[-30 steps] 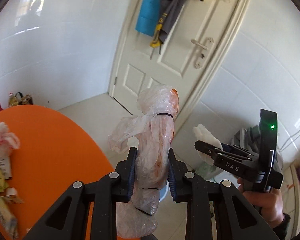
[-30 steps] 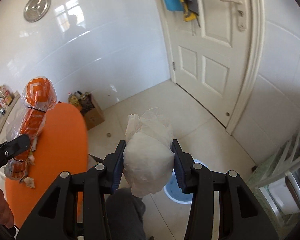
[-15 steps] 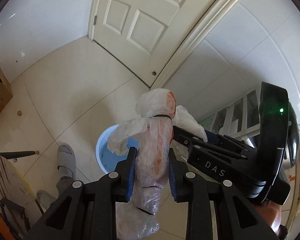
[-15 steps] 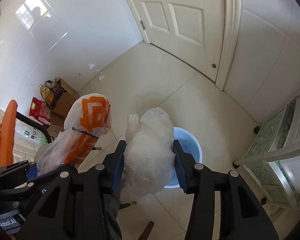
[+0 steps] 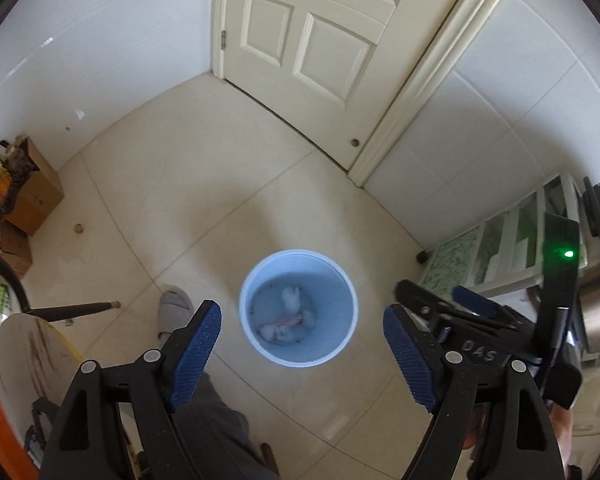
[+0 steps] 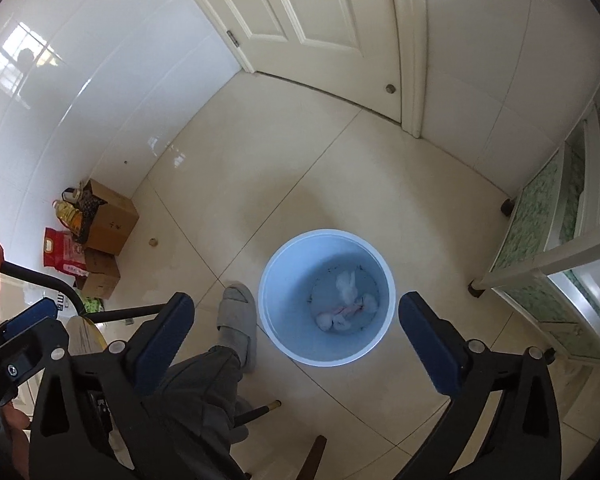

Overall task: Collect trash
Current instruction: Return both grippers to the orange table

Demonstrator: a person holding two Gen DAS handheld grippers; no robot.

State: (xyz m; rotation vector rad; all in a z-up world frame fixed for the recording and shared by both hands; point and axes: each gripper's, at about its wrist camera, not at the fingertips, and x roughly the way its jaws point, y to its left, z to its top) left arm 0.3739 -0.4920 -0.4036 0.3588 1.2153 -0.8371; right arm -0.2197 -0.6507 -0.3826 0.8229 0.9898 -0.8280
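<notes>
hanging wide apart over the blue bin (image 5: 298, 308), both tools hold nothing.

left wrist view: the left gripper (image 5: 302, 354) has just been opening, with nothing between its blue pads (image 5: 196, 344). the bin sits on the floor below, with the crumpled bags (image 5: 286, 322) at its bottom. the right gripper (image 5: 440, 300) shows at the right edge. right wrist view: the right gripper (image 6: 296, 340) has just been opening too and is empty. the bin (image 6: 326, 296) stands beside a grey slipper (image 6: 238, 320), with the bags (image 6: 346, 308) inside.
</notes>
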